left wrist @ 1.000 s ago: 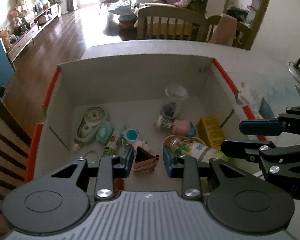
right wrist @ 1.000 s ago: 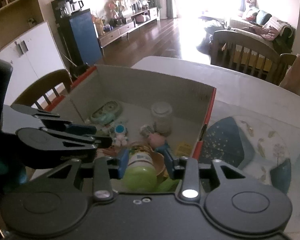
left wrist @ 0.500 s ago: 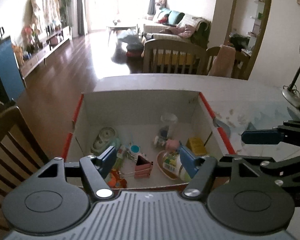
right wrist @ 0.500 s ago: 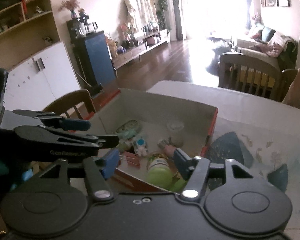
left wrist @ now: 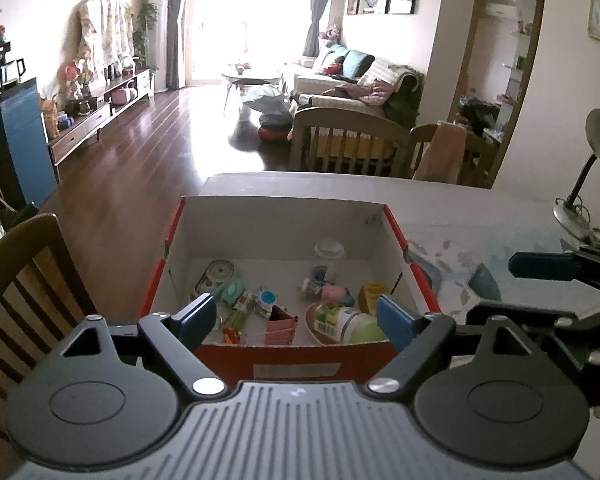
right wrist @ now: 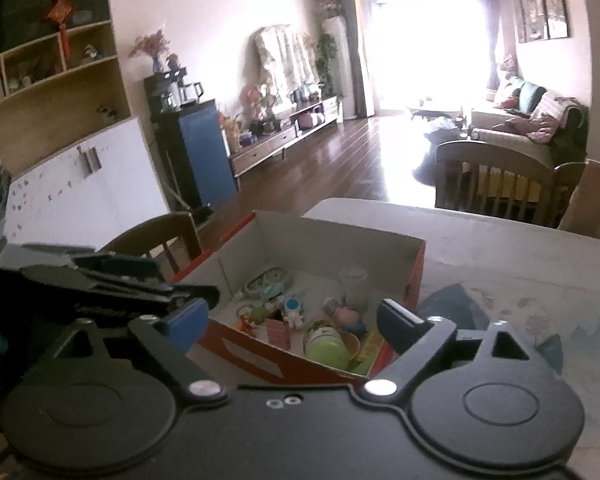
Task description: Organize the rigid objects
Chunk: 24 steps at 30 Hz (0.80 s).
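1. The red-sided cardboard box [left wrist: 284, 236] with a white interior stands on the pale table [left wrist: 480, 216], its small rigid contents lying loose on its floor: a green-capped labelled bottle [left wrist: 350, 322] on its side in a shallow wooden bowl near the front wall, a pink binder clip [left wrist: 281, 323] just beside it, a clear lidded jar [left wrist: 329, 254] upright toward the back.

2. The bottle's long axis runs roughly left to right across the left wrist view, cap toward the right.

3. The box sits ahead of and below both grippers; neither reaches into it.

4. The left gripper [left wrist: 296, 316] hangs over the near wall, tilted downward, its blue-padded jaws having just spread wide, with nothing between them.

5. The right gripper [right wrist: 296, 320] hovers alongside, to the right, over the box's near corner, its jaws likewise just opened and empty.

6. Judging from how things lie, both items are delivered; the right gripper is nearer the bottle, the left nearer the clip.

7. No further loose object shows on the table.
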Tool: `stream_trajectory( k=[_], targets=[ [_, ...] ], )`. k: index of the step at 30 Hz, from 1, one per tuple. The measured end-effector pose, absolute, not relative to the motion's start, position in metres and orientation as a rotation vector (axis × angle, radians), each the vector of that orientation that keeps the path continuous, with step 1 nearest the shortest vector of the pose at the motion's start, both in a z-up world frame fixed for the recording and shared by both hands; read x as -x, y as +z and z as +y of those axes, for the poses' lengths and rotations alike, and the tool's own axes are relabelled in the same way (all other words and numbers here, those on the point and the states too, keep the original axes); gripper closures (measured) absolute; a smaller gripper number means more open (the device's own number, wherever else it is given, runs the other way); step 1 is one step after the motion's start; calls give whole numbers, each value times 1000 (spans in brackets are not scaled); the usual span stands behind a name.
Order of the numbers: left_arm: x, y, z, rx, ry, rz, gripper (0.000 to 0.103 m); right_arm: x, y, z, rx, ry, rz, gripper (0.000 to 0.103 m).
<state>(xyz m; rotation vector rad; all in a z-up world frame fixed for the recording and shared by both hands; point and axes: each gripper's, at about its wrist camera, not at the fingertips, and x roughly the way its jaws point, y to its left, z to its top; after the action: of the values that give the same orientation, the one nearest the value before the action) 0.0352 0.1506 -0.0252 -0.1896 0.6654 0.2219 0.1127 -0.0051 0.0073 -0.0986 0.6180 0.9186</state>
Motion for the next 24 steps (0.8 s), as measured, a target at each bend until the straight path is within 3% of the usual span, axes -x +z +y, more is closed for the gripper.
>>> stream_trajectory(
  k=[3,6,24],
  targets=[
    [-26,-25,148,189,230,657,15,-109,7,-11,77,902,604,4],
    [-19,-24,142,183,232,645,4,-107,6,-16,52,905,597,2],
    [0,-24,128,163,256,621,4,-97,3,-42,-7,882,586,0]
  ],
)
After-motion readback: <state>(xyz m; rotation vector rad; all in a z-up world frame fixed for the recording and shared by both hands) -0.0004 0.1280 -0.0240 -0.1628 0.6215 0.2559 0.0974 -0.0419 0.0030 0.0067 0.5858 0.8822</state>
